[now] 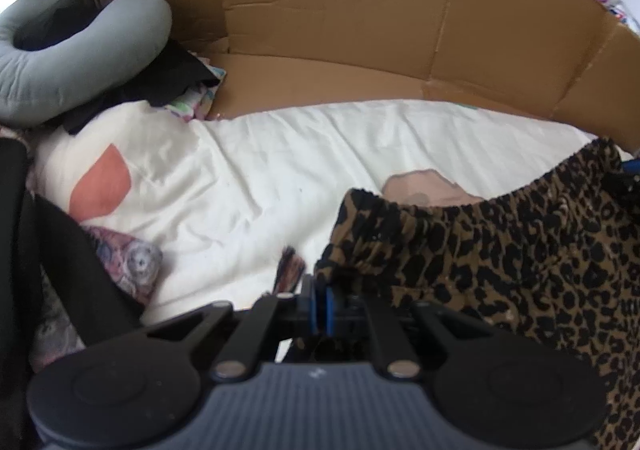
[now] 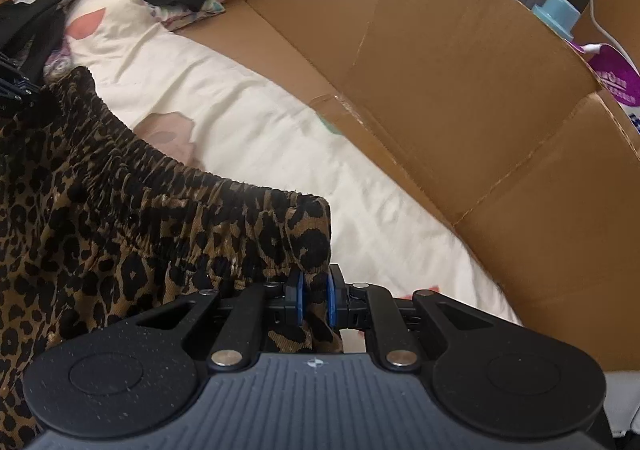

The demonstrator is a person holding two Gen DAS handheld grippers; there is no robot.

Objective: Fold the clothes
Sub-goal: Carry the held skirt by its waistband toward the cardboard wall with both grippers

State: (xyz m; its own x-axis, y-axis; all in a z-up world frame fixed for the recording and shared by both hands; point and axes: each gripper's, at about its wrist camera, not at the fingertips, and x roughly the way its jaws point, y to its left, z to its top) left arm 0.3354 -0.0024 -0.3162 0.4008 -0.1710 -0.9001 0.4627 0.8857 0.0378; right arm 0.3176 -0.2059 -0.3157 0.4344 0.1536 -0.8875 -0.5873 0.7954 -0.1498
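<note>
A leopard-print garment [image 1: 500, 250] with a gathered elastic waistband hangs stretched between my two grippers above a cream sheet [image 1: 280, 169]. In the left wrist view my left gripper [image 1: 322, 308] is shut, and the waistband's left corner runs into its blue pads. In the right wrist view my right gripper [image 2: 314, 300] is shut on the waistband's right corner of the same garment [image 2: 120, 234], with a fold of cloth pinched between the blue pads. The rest of the garment drops out of sight below both grippers.
A cardboard wall [image 1: 360, 17] curves round the far side of the cream sheet [image 2: 248, 117]. A grey neck pillow [image 1: 76, 61] and dark clothes [image 1: 172, 77] lie at the far left. A patterned cloth [image 1: 132, 262] and a black sleeve sit near left. A blue-capped bottle [image 2: 558, 11] stands behind the cardboard [image 2: 460, 69].
</note>
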